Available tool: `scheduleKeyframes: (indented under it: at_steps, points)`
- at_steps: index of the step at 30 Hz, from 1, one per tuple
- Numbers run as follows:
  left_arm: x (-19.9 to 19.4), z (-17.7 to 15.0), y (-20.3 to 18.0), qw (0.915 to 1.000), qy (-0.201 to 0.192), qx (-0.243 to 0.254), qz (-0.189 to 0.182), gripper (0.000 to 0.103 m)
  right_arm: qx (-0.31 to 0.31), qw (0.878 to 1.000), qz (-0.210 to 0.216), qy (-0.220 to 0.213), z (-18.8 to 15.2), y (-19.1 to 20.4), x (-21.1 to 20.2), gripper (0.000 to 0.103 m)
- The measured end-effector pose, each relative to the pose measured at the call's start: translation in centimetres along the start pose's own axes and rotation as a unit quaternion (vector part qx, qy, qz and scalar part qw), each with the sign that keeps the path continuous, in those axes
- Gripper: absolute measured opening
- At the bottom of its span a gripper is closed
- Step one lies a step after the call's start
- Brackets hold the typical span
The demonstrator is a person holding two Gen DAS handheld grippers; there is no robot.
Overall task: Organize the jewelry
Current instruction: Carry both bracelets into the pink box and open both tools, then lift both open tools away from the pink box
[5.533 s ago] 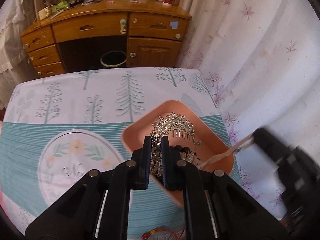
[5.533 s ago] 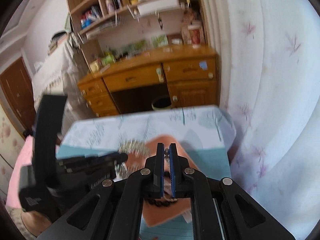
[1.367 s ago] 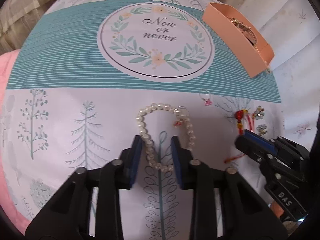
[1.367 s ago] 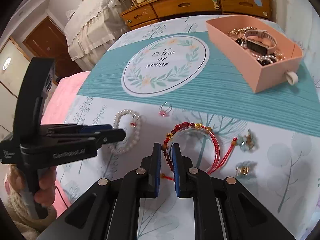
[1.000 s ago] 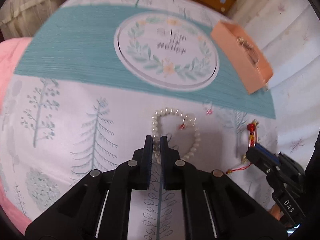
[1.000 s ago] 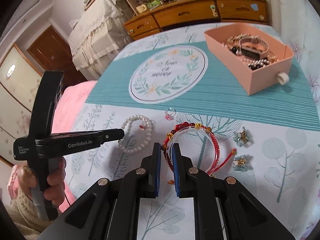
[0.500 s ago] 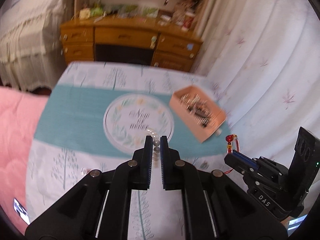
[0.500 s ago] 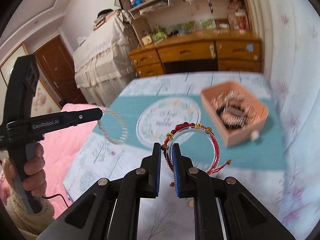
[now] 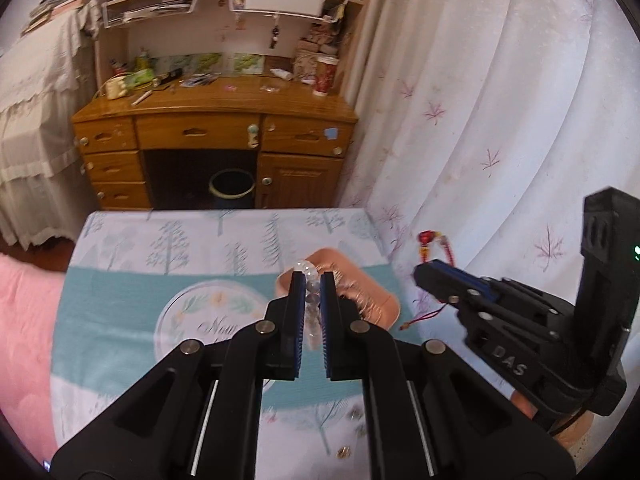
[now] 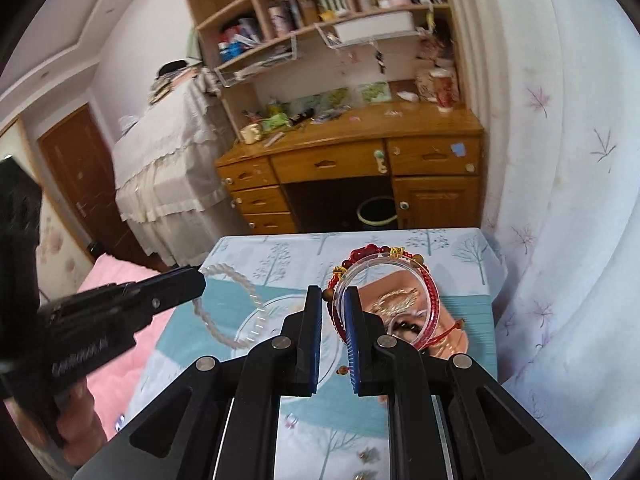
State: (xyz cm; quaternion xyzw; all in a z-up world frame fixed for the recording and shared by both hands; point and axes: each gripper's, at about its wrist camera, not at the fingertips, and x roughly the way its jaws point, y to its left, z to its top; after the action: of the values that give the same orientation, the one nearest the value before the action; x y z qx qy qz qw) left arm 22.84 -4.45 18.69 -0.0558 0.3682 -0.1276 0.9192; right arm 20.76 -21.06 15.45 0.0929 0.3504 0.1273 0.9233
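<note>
Over the printed tablecloth, left gripper pinches a pearl bracelet, right gripper a red one (both airborne); next, release into the lower-centre pink tray.

Left tongs and right tongs: matt black plastic arms with bright metal screw heads and ribbed blue pads. Pearl bracelet: smooth, glossy beads. Red bracelet: shiny red beads and woven cord around a clear glossy plastic ring. Tray: smooth matt peach plastic. Cloth: printed, matt fabric. Wooden cabinet: varnished, glossy top. Curtain: soft matt fabric.
</note>
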Motion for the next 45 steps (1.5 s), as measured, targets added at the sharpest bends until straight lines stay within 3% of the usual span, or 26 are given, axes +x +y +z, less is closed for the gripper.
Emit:
scheduleKeyframes:
  at_steps: [3,6,12,18,23,31,32,34,35,36,41,44,45]
  points:
    - [3.7,1.0,-1.0,0.9999,0.005,0.01,0.002,0.005,0.013,1.0,-0.007,0.026,1.7,-2.2,2.8,0.011]
    - [8.7,1.0,-1.7,0.9994,0.027,0.02,0.009,0.005,0.027,0.998,-0.011,0.057,1.4,-4.5,6.3,0.011]
    - [18.8,-1.0,-2.2,0.996,0.084,0.029,0.012,0.005,0.054,0.991,-0.007,0.12,-2.8,-8.4,13.0,0.011]
    - [24.7,-3.8,-1.5,0.9919,0.12,0.031,0.026,0.005,0.084,0.985,-0.007,0.149,-6.6,-11.1,17.3,0.011]
    - [26.9,-5.0,-0.7,0.9896,0.141,0.012,0.024,0.005,0.095,0.986,-0.005,0.139,-7.4,-11.9,19.3,0.011]
    - [27.3,-4.8,0.4,0.9909,0.132,-0.008,0.027,0.005,0.126,0.988,0.013,0.093,-6.6,-11.8,19.9,0.012]
    - [27.4,-4.7,0.6,0.9901,0.137,-0.009,0.029,0.005,0.126,0.987,0.021,0.097,-6.5,-11.7,20.0,0.016]
    - [27.6,-4.7,1.0,0.9885,0.148,-0.013,0.03,0.006,0.132,0.984,0.037,0.111,-6.5,-11.8,20.4,0.051]
    - [27.6,-4.6,1.2,0.9876,0.153,-0.015,0.029,0.006,0.138,0.984,0.042,0.105,-6.6,-11.8,20.1,0.058]
    - [27.6,-4.6,1.4,0.9872,0.156,-0.02,0.029,0.006,0.143,0.984,0.045,0.096,-6.7,-11.9,19.9,0.062]
    - [26.6,-4.7,2.2,0.9864,0.159,-0.032,0.026,0.007,0.151,0.983,0.055,0.084,-6.8,-12.1,18.6,0.062]
    - [25.6,-4.9,2.4,0.987,0.156,-0.031,0.025,0.026,0.151,0.984,0.057,0.077,-7.0,-12.0,17.5,0.062]
    - [25.2,-4.9,2.4,0.9875,0.152,-0.031,0.025,0.037,0.15,0.984,0.057,0.074,-7.1,-12.0,17.2,0.062]
